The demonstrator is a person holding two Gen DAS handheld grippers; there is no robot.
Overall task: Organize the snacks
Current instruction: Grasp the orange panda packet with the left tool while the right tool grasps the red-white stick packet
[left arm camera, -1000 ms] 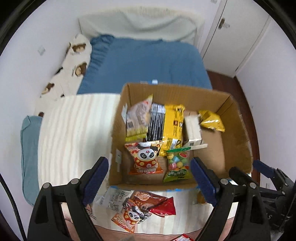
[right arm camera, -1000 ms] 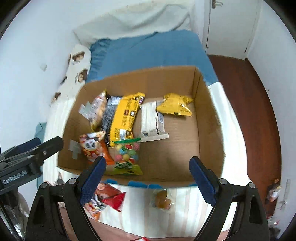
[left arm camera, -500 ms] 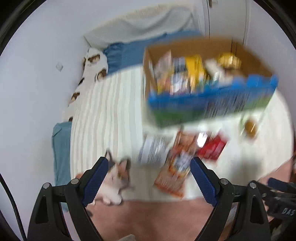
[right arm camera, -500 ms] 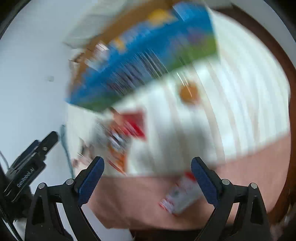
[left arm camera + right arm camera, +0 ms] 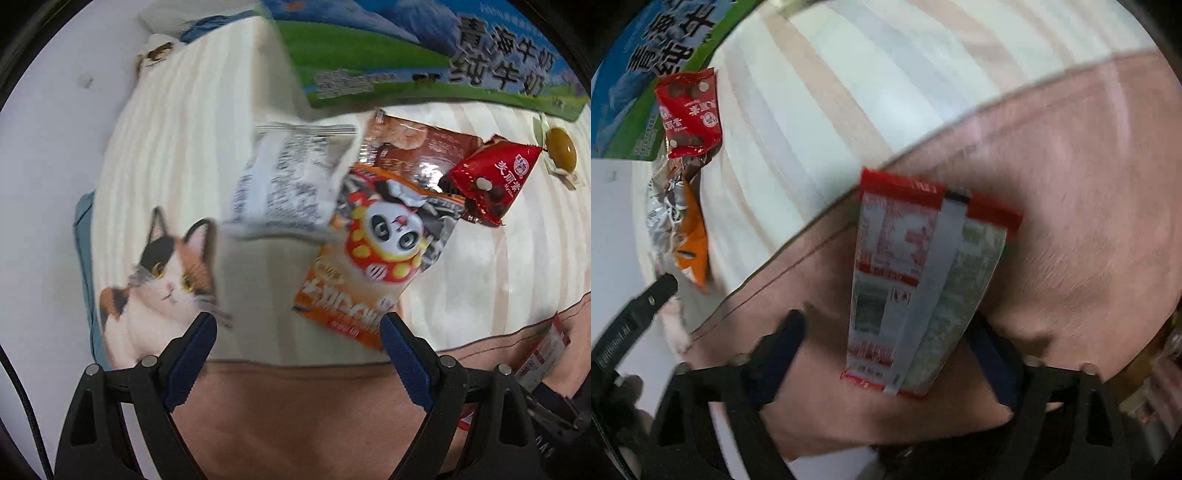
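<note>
My left gripper point(image 5: 297, 341) is open and empty, low over the bed just in front of a pile of snack packets: a white printed packet point(image 5: 288, 184), an orange panda packet point(image 5: 373, 254), a brown packet point(image 5: 417, 147), a red packet point(image 5: 491, 184) and a small clear-wrapped olive sweet point(image 5: 560, 151). The printed side of the carton point(image 5: 424, 55) stands behind them. My right gripper point(image 5: 886, 339) is open, its fingers on either side of the near end of a red-and-white packet point(image 5: 916, 280) lying on the pink cover. The red packet point(image 5: 689, 114) and orange packet point(image 5: 692, 240) lie to its far left.
The bed has a striped cream blanket point(image 5: 177, 140) with a calico cat print point(image 5: 162, 269) and a pink cover point(image 5: 295, 406) at the near edge. The red-and-white packet also shows at the right of the left wrist view point(image 5: 543, 354). The left gripper's body point(image 5: 631, 325) is at the right wrist view's left edge.
Both grippers have dropped from above the open carton down to the bed in front of it. The left now faces the packet pile, the right straddles the red-and-white packet.
</note>
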